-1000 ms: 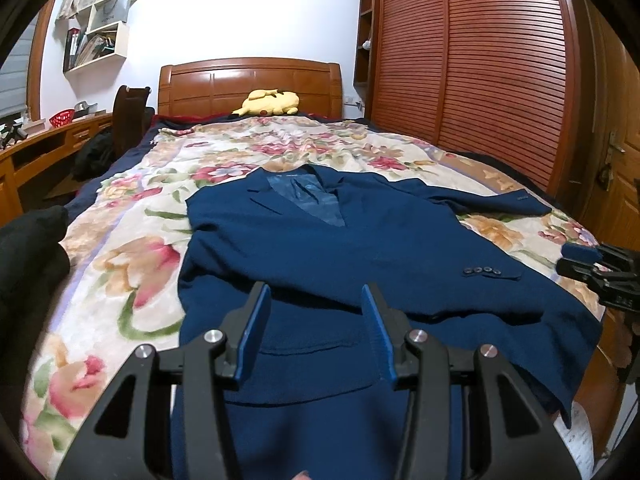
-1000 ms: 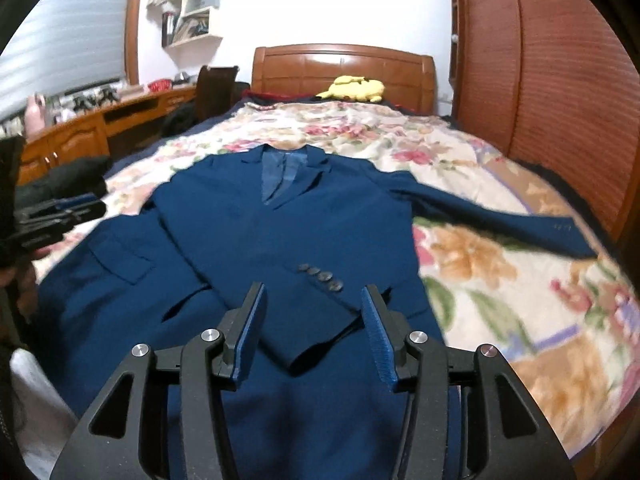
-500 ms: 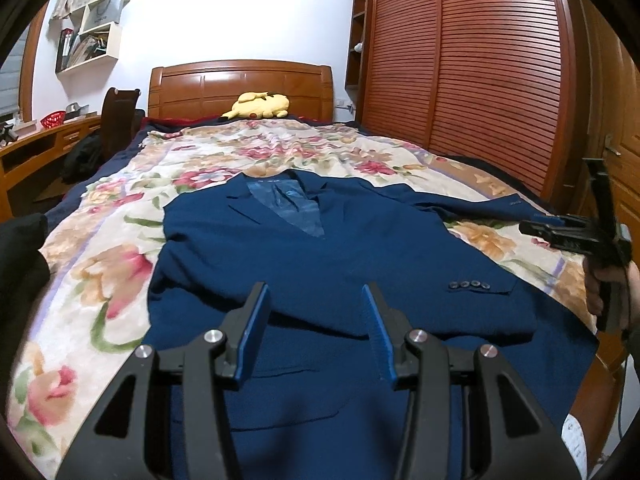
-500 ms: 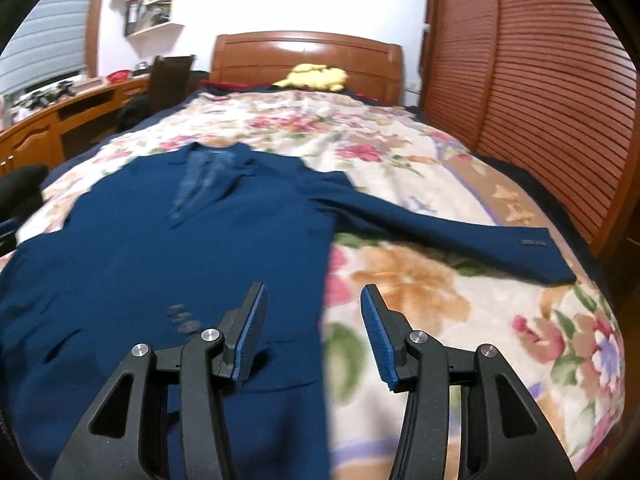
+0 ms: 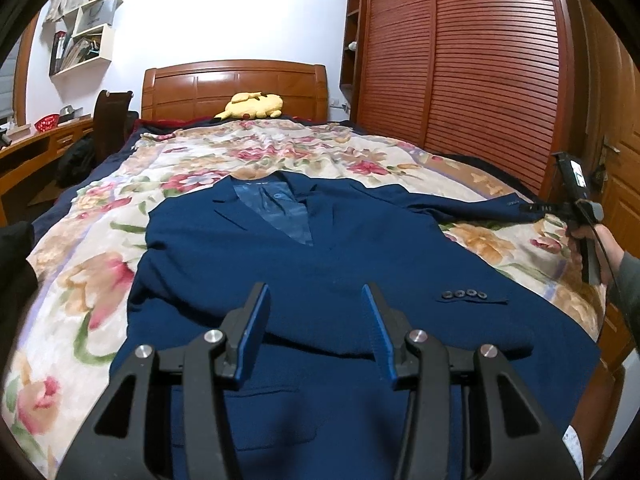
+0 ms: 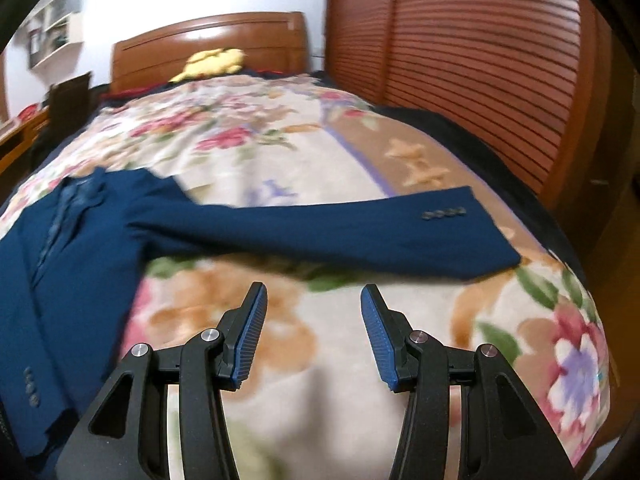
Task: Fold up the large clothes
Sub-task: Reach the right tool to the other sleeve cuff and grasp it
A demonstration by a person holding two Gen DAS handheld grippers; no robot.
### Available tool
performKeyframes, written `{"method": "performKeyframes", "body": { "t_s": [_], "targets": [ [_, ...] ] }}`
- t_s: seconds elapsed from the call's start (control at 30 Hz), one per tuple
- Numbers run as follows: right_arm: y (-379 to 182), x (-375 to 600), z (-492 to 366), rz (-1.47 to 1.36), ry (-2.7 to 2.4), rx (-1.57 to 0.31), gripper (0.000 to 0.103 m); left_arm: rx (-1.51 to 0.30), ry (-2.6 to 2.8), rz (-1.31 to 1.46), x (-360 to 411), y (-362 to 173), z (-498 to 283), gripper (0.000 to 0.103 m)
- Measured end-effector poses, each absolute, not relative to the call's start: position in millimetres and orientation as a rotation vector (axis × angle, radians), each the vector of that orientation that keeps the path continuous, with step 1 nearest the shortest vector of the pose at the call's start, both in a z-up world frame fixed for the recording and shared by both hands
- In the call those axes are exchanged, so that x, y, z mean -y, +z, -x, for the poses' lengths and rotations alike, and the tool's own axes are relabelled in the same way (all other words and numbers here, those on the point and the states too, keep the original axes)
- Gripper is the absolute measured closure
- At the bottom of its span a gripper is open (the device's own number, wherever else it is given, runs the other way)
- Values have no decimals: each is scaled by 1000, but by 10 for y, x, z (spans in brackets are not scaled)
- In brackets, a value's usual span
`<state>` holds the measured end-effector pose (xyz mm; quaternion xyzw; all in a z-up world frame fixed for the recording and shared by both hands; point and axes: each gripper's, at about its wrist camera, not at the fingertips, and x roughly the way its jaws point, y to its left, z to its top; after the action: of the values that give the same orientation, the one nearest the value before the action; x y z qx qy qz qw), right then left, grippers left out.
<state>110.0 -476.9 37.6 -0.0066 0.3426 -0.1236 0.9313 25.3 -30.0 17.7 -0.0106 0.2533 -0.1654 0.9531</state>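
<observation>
Navy blazer (image 5: pixel 320 280) hem cut off behind wide-open, empty left hand-held gripper (image 5: pixel 316 332); right hand-held gripper (image 6: pixel 312 332) likewise, view blurred.

Right tongs (image 6: pixel 312 332) have been swung rightward off the jacket (image 5: pixel 320 280), now over the floral bedspread (image 6: pixel 280 140) near the outstretched sleeve (image 6: pixel 340 232). Left tongs (image 5: pixel 316 328) have been raised slightly above the jacket hem.
</observation>
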Motion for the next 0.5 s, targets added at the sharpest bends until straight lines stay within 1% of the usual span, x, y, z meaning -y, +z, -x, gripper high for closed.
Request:
{"method": "performKeyframes", "body": {
  "t_s": [0.17, 0.23, 0.37, 0.5],
  "targets": [
    [434, 5200, -1278, 4, -327, -714, 53, -522, -355, 9, 376, 165, -314, 55],
    [443, 5349, -1362, -1, -350, -723, 53, -521, -367, 14, 402, 161, -335, 48],
    [458, 5604, -1468, -27, -377, -727, 52, -529, -399, 21, 446, 124, -386, 48],
    [482, 5796, -1528, -18, -410, -730, 49, -533, -395, 7, 496, 93, -425, 47]
  ]
}}
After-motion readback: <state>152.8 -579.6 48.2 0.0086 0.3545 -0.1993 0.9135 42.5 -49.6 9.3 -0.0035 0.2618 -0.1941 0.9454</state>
